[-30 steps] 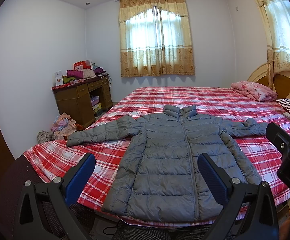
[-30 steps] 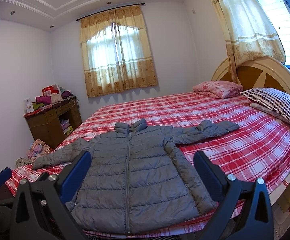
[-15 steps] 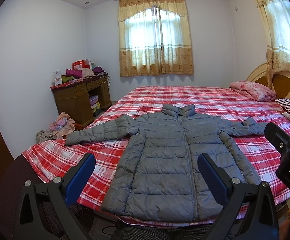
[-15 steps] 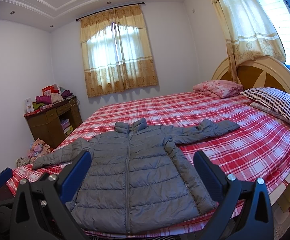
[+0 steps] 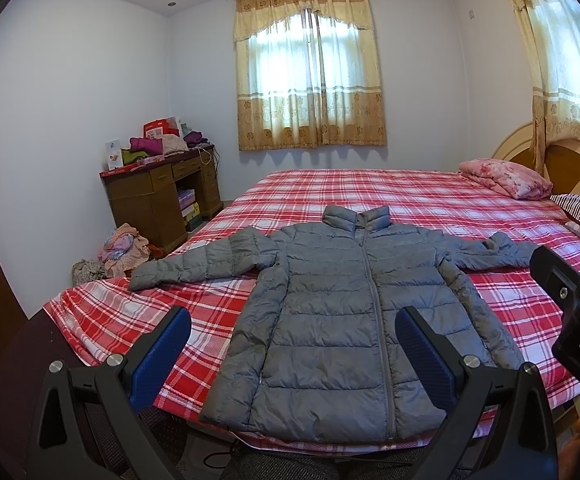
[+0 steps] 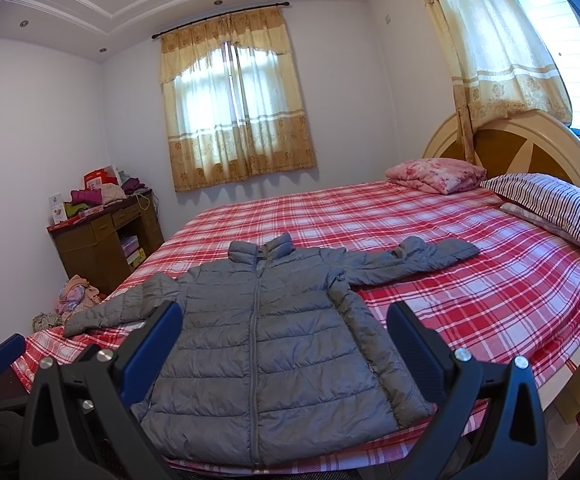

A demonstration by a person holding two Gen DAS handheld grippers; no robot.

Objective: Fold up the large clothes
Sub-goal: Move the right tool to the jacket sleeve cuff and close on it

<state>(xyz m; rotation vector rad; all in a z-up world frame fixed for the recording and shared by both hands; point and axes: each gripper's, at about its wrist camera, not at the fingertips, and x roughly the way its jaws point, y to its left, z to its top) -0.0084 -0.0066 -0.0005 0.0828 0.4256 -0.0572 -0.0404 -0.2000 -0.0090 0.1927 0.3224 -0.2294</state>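
A grey puffer jacket (image 5: 342, 304) lies flat, front up and zipped, on the red plaid bed (image 5: 370, 192), both sleeves spread out sideways. It also shows in the right wrist view (image 6: 265, 344). My left gripper (image 5: 292, 344) is open and empty, held above the jacket's hem near the bed's front edge. My right gripper (image 6: 283, 340) is open and empty, also over the hem. The right gripper's body shows at the right edge of the left wrist view (image 5: 570, 312).
A wooden desk (image 5: 161, 196) piled with clothes stands at the left wall, with a clothes heap (image 5: 123, 248) on the floor beside it. A pink folded quilt (image 6: 436, 170) and striped pillow (image 6: 546, 204) lie by the headboard (image 6: 522, 148).
The left gripper view has drifted slightly; the jacket sits a touch left of where it was. Both grippers stay open and the jacket has not moved.
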